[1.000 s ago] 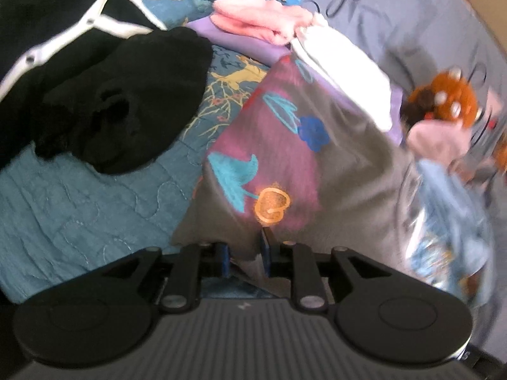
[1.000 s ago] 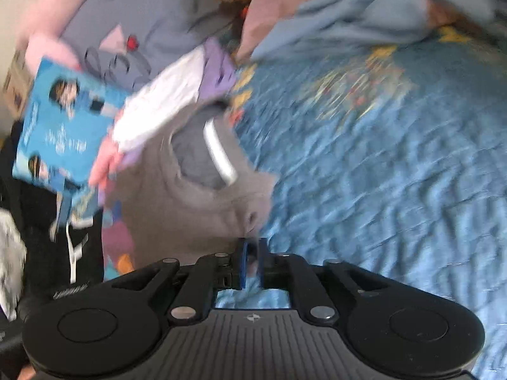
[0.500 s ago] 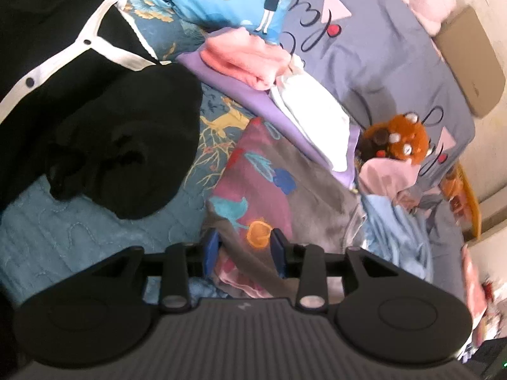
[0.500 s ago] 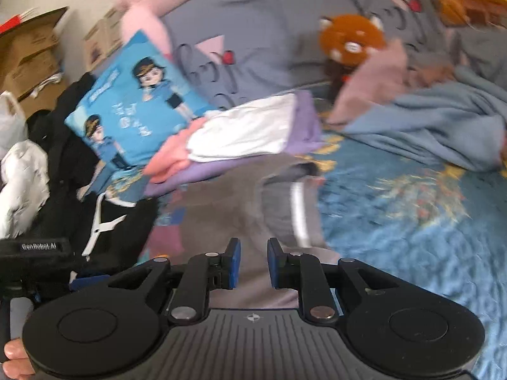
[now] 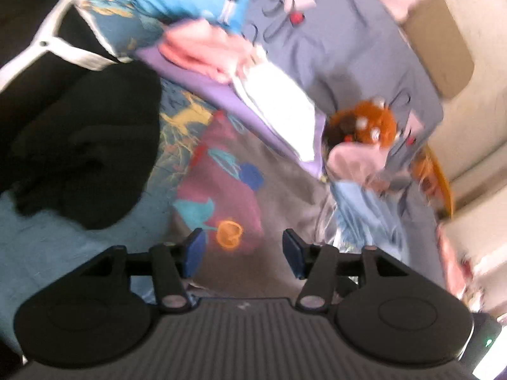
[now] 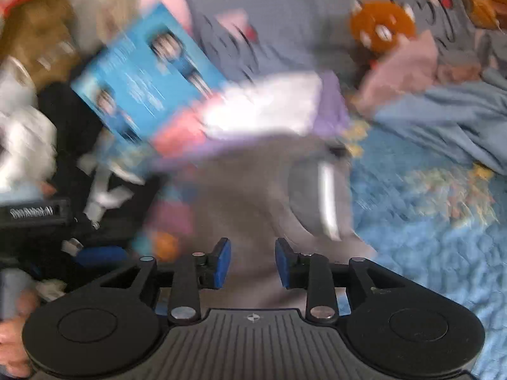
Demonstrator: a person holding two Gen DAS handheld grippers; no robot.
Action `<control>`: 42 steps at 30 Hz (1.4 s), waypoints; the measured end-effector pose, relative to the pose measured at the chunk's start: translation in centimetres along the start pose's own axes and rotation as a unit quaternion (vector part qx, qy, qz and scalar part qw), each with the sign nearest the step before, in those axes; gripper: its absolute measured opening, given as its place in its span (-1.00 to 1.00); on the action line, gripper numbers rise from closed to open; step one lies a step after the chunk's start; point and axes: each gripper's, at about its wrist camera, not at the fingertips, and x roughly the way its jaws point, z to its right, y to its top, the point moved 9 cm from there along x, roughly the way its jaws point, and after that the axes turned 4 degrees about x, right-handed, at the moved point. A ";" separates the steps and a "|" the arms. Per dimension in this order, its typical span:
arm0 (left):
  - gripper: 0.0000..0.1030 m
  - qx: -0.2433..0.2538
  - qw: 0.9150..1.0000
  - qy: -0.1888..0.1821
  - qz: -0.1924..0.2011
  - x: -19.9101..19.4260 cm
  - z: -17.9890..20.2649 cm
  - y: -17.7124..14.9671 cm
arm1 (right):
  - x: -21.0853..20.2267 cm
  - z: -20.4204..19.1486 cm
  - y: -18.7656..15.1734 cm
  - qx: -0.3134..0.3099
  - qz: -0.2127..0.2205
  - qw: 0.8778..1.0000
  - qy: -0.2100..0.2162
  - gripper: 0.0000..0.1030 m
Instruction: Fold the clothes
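A grey shirt [image 5: 282, 196] with a maroon printed patch lies folded on the blue quilt [image 5: 47, 240]. In the right wrist view the same grey shirt [image 6: 240, 196] shows its collar at the right. My left gripper [image 5: 244, 250] hovers above the shirt's near edge, jaws opening, with nothing pressed between the blue pads. My right gripper [image 6: 252, 262] hangs over the shirt's other side, jaws also opening, pads clear of the cloth. The left gripper's blue finger [image 6: 101, 255] shows at the left of the right wrist view.
A stack of folded pink, white and purple clothes [image 5: 253, 95] lies behind the shirt. Black garments [image 5: 79, 142] are heaped at the left. A blue printed pillow [image 6: 149, 82], an orange plush toy [image 5: 364, 123] and a light blue garment [image 6: 443, 114] crowd the far side.
Both grippers let go of the grey shirt, opened their jaws and drew back and up. The shirt now lies flat on the quilt.
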 end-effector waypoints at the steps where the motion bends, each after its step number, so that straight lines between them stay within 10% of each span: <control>1: 0.16 0.007 0.998 0.050 -0.023 1.4 -0.6 -0.3 | 0.9 1.0 -0.5 0.004 -0.020 0.999 -0.029 -0.54; 3: 0.15 0.026 0.991 0.116 -0.068 3.2 -1.8 -1.2 | 1.5 2.4 -0.8 0.028 -0.034 0.998 -0.034 -0.65; 8: 0.15 0.044 0.985 0.163 -0.040 1.4 -2.8 -0.4 | -1.4 3.7 0.9 0.036 0.010 0.998 -0.050 -0.45; 12: 0.45 -0.013 0.992 0.119 0.032 -1.1 -3.5 2.0 | -3.0 5.9 1.5 0.114 0.020 0.993 -0.021 -0.08; 20: 0.58 -0.037 0.994 0.098 0.025 -0.1 -5.2 2.9 | -2.1 9.1 -4.6 0.380 -0.042 0.921 0.074 0.17; 26: 0.58 -0.020 0.995 0.098 0.018 0.6 -4.1 2.5 | 0.3 8.0 -4.3 0.407 -0.005 0.907 0.109 0.22; 28: 0.58 -0.021 0.995 0.098 0.016 0.5 -4.0 2.3 | 0.9 7.7 -3.6 0.410 0.016 0.904 0.117 0.18; 33: 0.58 -0.021 0.994 0.102 0.017 0.3 -4.2 2.2 | 1.8 8.1 -3.7 0.442 -0.007 0.889 0.120 -0.73; 39: 0.58 0.014 0.996 0.091 0.014 1.0 -2.8 4.3 | 0.6 6.8 -1.9 0.349 -0.014 0.932 0.099 -0.80; 42: 0.58 0.119 0.992 0.039 -0.011 2.7 1.8 7.4 | 0.5 6.6 -1.8 0.323 -0.017 0.942 0.090 -0.80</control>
